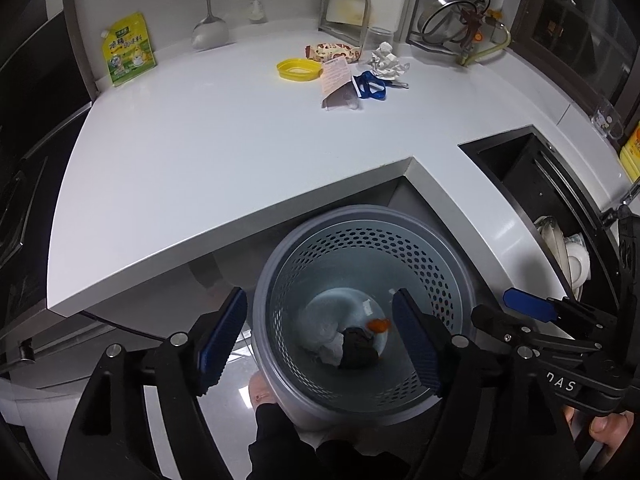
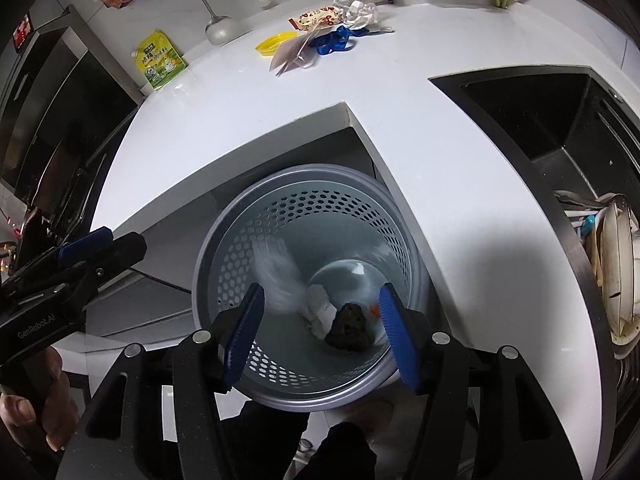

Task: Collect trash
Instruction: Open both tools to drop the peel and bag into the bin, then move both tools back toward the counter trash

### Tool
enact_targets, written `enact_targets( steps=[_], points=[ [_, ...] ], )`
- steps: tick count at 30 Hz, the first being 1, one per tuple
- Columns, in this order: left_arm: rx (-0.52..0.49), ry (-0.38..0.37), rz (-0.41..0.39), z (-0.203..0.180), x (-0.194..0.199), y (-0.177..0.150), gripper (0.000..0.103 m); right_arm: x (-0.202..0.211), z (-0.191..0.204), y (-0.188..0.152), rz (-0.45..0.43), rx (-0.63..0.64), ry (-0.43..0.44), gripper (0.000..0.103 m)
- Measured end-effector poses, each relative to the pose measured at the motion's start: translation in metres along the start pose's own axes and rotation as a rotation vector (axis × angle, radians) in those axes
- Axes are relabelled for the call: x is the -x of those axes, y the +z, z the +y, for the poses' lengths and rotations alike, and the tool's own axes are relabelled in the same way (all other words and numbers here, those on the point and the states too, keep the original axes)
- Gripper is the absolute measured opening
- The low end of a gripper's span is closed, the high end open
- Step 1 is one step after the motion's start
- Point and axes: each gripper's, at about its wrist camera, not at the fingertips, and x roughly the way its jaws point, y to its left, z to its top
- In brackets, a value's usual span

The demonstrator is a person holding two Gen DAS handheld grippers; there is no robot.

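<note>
A grey perforated trash bin (image 1: 280,344) (image 2: 224,240) stands on the floor below the white counter. Inside lie white crumpled paper (image 1: 326,346) (image 2: 320,310), a dark lump (image 1: 358,346) (image 2: 352,330) and an orange bit (image 1: 379,325). A blurred white piece (image 2: 276,276) is falling into the bin. My left gripper (image 1: 320,340) is open and empty above the bin. My right gripper (image 2: 320,332) is open above the bin too. On the counter lie a yellow lid (image 1: 299,69) (image 2: 272,43), a snack wrapper (image 1: 334,53) (image 2: 316,18), a pink paper (image 1: 334,76), a blue strap (image 1: 370,86) (image 2: 332,42) and crumpled paper (image 1: 386,60) (image 2: 356,10).
A yellow-green pouch (image 1: 128,50) (image 2: 160,60) leans at the back left. A black sink (image 1: 532,176) (image 2: 540,112) with dishes (image 2: 616,272) lies at the right. A dish rack (image 1: 460,0) and a ladle (image 1: 208,28) stand at the back wall.
</note>
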Motion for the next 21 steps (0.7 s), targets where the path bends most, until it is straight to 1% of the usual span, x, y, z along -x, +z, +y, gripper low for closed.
enact_targets(
  steps=[8,15,21],
  points=[
    [-0.005,0.01,0.0,0.0,0.001,0.0,0.075,0.0,-0.002,0.001,-0.001,-0.006,0.004,0.06],
    [0.002,0.02,-0.023,0.006,0.01,0.004,0.078,0.001,-0.001,0.006,-0.008,-0.009,0.009,0.06],
    [0.016,0.028,-0.042,0.015,0.016,0.013,0.078,0.002,0.003,0.016,-0.03,-0.008,0.006,0.062]
  ],
)
